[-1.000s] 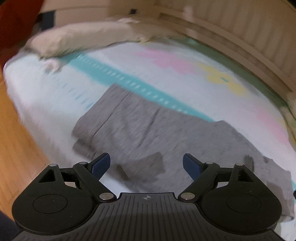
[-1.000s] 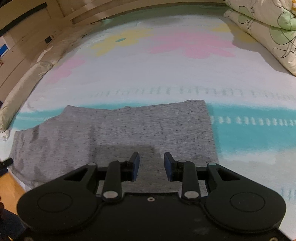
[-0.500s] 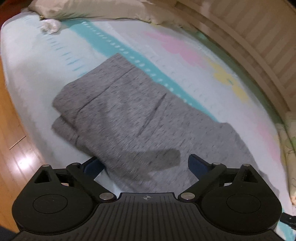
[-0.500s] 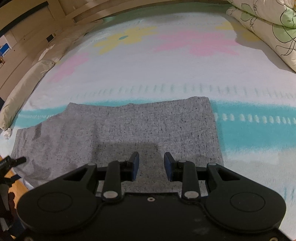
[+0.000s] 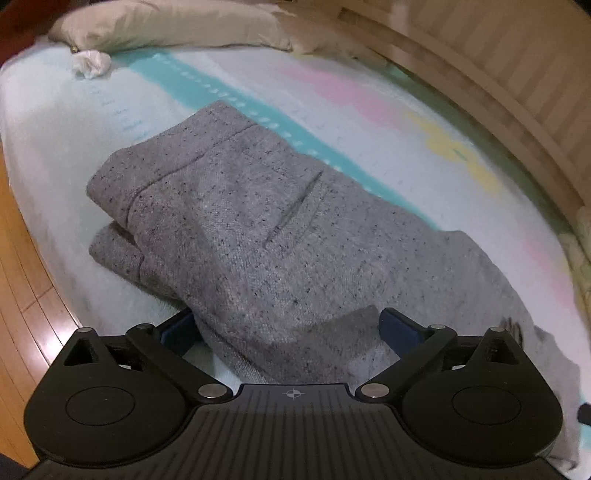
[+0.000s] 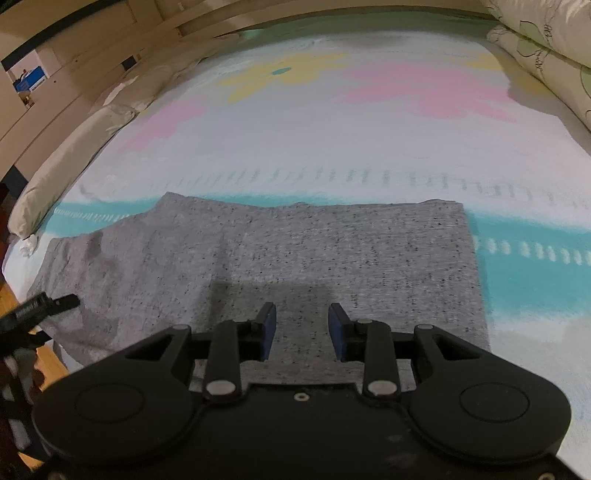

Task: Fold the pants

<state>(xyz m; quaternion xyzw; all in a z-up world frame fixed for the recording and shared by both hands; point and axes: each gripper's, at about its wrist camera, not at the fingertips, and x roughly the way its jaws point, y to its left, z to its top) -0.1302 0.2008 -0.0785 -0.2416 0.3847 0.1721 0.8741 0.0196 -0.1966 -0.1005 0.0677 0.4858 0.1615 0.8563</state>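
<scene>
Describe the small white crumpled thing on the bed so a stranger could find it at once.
Start at the bed with the pastel flower sheet. Follow the teal stripe past the gray pants toward the long beige pillow. The white crumpled wad lies just below the pillow's end, the only small bunched white lump there.

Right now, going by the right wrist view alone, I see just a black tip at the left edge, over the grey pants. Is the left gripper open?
Observer: Yes. The left wrist view shows the left gripper with its jaws wide, having just been opening. The near edge of the pants lies between the fingers, ungripped.
Reviewer: How does that end of the pants lie?
Observer: In two stacked layers. The top leg end rests on the lower leg end, which pokes out toward the wooden floor.
</scene>
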